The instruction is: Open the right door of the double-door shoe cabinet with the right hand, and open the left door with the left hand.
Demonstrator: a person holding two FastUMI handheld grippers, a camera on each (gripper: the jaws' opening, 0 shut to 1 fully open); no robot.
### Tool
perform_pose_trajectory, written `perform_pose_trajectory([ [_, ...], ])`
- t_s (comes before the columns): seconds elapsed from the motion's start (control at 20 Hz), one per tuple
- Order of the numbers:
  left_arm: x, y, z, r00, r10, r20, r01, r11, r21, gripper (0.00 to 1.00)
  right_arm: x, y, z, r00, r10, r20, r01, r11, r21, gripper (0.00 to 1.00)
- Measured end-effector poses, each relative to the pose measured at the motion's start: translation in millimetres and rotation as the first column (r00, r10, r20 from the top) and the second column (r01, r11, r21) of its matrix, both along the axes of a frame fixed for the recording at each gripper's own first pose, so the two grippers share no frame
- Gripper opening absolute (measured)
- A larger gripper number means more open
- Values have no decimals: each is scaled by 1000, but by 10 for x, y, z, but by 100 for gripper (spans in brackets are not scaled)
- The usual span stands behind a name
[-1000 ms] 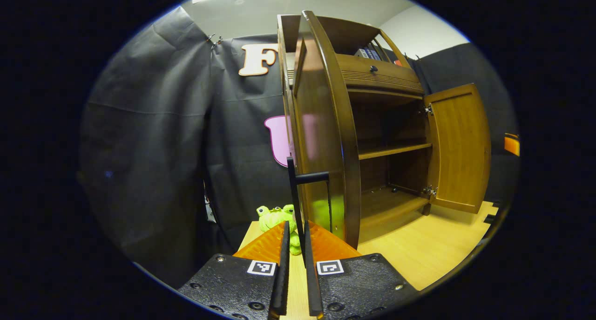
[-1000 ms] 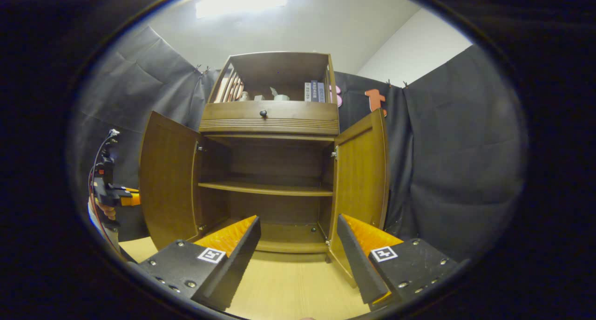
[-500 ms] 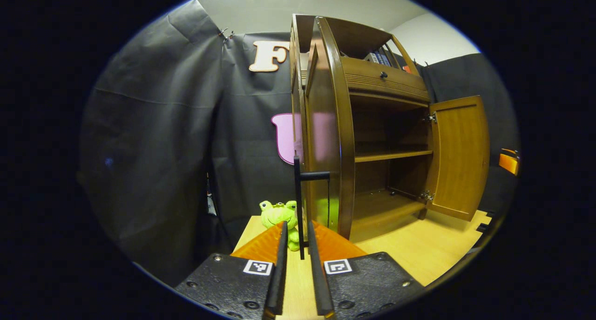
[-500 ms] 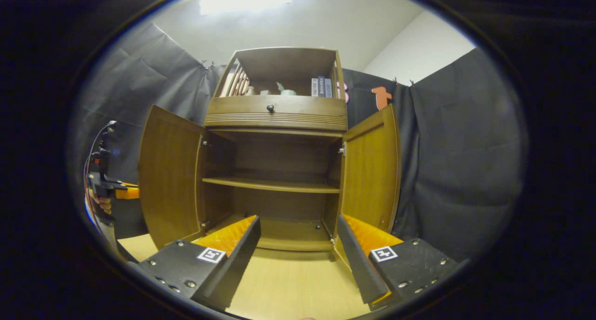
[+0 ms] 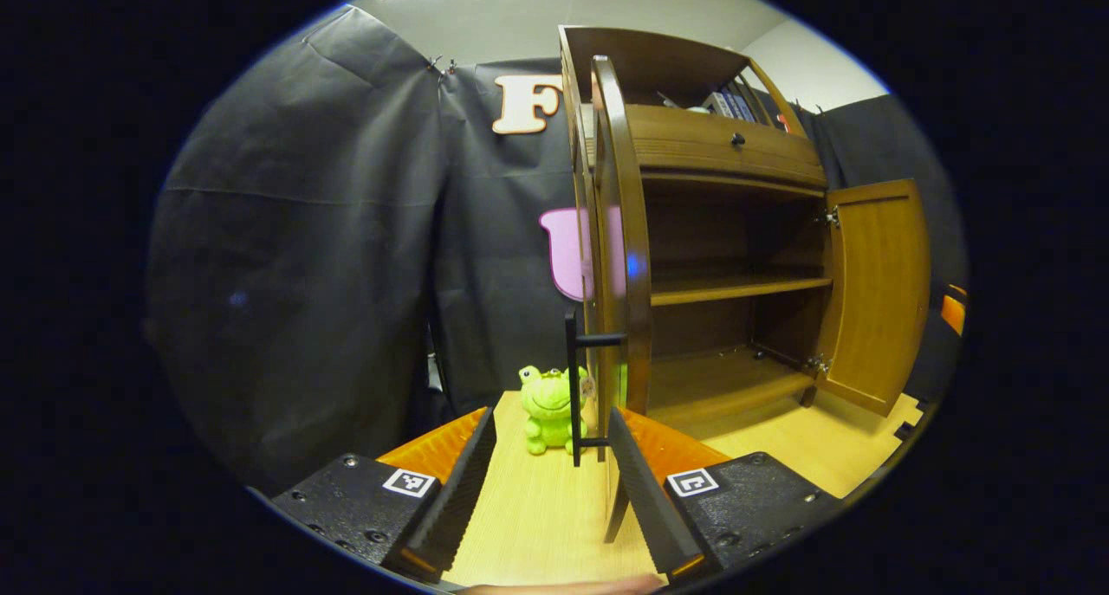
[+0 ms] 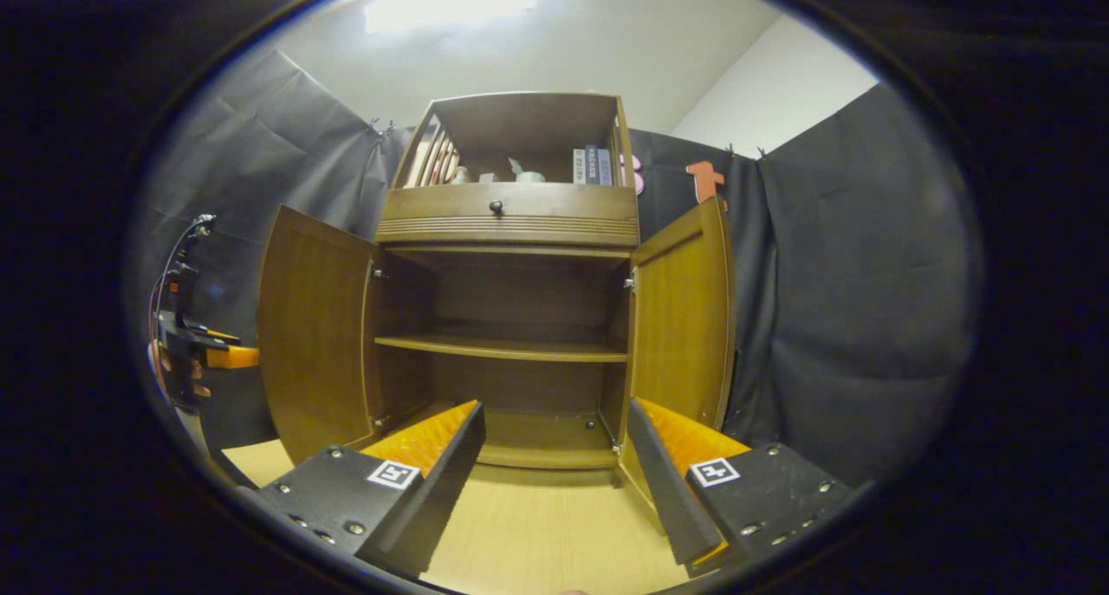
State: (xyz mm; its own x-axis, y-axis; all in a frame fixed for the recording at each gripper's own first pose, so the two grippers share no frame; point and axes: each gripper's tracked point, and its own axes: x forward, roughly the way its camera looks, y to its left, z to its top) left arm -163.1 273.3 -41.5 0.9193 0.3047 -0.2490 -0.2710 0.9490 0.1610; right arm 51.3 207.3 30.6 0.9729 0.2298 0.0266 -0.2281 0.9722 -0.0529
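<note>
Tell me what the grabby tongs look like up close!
Each of the tongs has two chunky black blocks with little screws and a small black-and-white square marker on top. The left tongs and the right tongs both have bright orange ridged sides and dark ribbed inner pads. In the right gripper view, the left tongs show farther off, black and orange with thin cables looping above.

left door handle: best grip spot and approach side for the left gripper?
Probably the bare middle of the black bar handle, between its two standoffs. The bar stands upright, clear of the left door, so fingers can pass on either side. Come straight along the left gripper view's axis, from the door's outer face, with the open fingers straddling the bar sideways.
</note>
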Motion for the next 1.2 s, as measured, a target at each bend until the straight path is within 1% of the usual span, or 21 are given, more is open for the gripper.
perform_pose_trajectory([
  [0.05, -28, -92, 34, 1000, -15, 7, 15, 1000, -13, 79, -8, -29, -1, 1000, -1, -2, 1, 1000, -4, 98],
  [0.1, -39, -236, 89, 999, -45, 23, 46, 998, -33, 80, -27, -51, 5, 1000, -2, 1, 2, 1000, -8, 98],
  [0.15, -33, -393, 148, 996, -78, 39, 80, 996, -46, 83, -43, -79, 37, 1000, -3, 9, 4, 1000, -8, 98],
  [0.2, -32, -509, 208, 994, -96, 50, 99, 994, -48, 89, -58, -107, 53, 1000, -4, 14, 4, 1000, -6, 98],
  [0.35, -15, -715, 403, 991, -99, 95, 102, 994, -33, 96, -81, -165, 91, 1000, -5, 25, 4, 1000, 9, 98],
  [0.45, 7, -905, 502, 986, -111, 122, 115, 993, -32, 98, -99, -201, 113, 999, -4, 31, 4, 1000, 18, 98],
  [0.5, 30, -1016, 557, 983, -121, 138, 127, 991, -32, 95, -98, -225, 120, 999, -5, 35, 4, 1000, 20, 98],
  [0.7, 116, -1419, 616, 972, -173, 159, 177, 984, -9, 98, -94, -349, 137, 999, -16, 39, 14, 999, 29, 98],
  [0.75, 144, -1505, 612, 970, -181, 161, 183, 983, 1, 97, -84, -378, 149, 999, -19, 40, 18, 999, 33, 97],
  [0.9, 261, -1718, 571, 970, -184, 160, 184, 983, 15, 96, -31, -416, 198, 998, -32, 50, 30, 999, 43, 97],
  [1.05, 421, -1914, 525, 969, -179, 172, 179, 984, 14, 98, 30, -385, 206, 999, -22, 47, 21, 999, 34, 97],
  [1.2, 621, -2129, 408, 968, -192, 159, 191, 981, 23, 98, 111, -416, 182, 999, -19, 37, 18, 999, 36, 98],
])
